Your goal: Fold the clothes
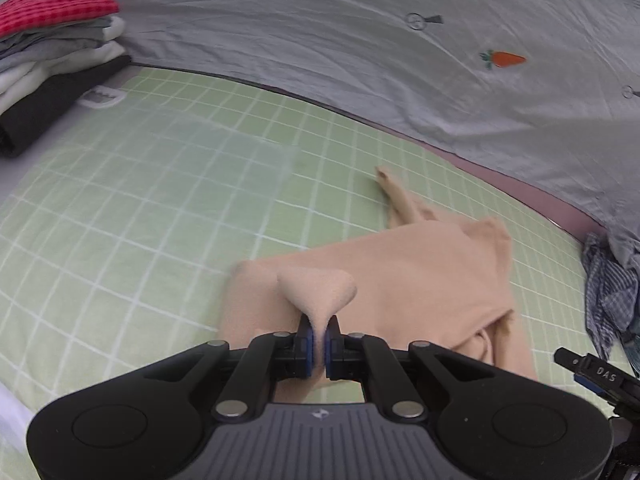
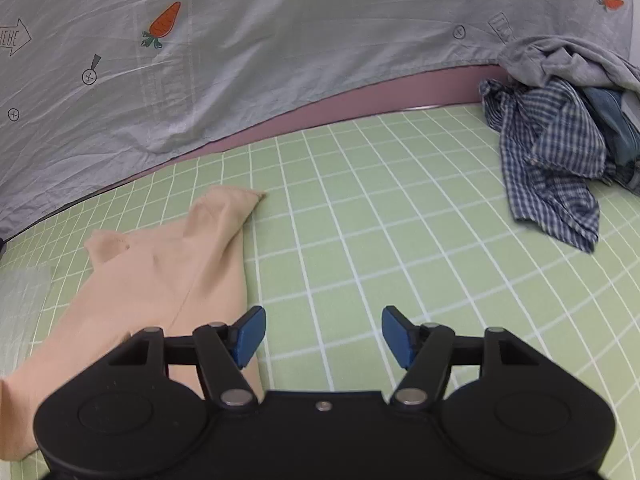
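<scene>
A peach-coloured garment [image 1: 400, 276] lies partly folded on the green checked sheet [image 1: 160, 208]. My left gripper [image 1: 319, 340] is shut on a pinched fold of its near edge, which bulges up in front of the fingers. In the right wrist view the same garment [image 2: 168, 280] lies to the left. My right gripper [image 2: 323, 334] is open and empty, just right of the garment's edge, over bare sheet [image 2: 400, 220]. The right gripper's tip [image 1: 588, 372] shows at the left wrist view's lower right.
A stack of folded clothes [image 1: 52, 60], red checked on top, sits at the far left. A crumpled pile with a blue checked shirt [image 2: 556, 160] lies at the far right. A grey carrot-print quilt [image 2: 280, 40] runs along the back.
</scene>
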